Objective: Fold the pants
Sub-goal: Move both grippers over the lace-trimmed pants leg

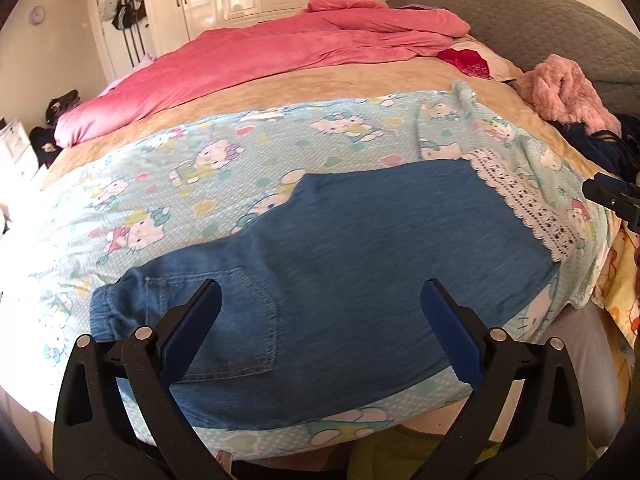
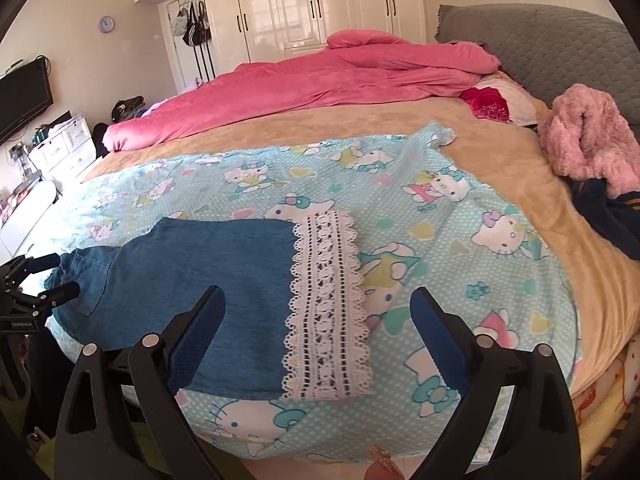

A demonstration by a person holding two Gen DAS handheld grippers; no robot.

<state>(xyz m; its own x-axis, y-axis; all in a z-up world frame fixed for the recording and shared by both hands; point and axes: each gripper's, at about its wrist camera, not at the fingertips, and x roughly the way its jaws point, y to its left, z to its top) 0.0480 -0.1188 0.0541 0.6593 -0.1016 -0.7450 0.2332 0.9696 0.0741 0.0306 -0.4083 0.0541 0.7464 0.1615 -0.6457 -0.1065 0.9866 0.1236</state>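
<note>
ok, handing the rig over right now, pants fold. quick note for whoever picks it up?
Left gripper: open, empty, above the waist and back-pocket end of the denim pants.
Right gripper: open, empty, above the white lace hem end.
Pants lie flat on the Hello Kitty sheet near the bed's front edge, waist toward the left gripper, hem toward the right.
Done: apparently laid leg on leg, since only one leg width shows.
Left: probably grasp one end and fold it over the other.
</note>
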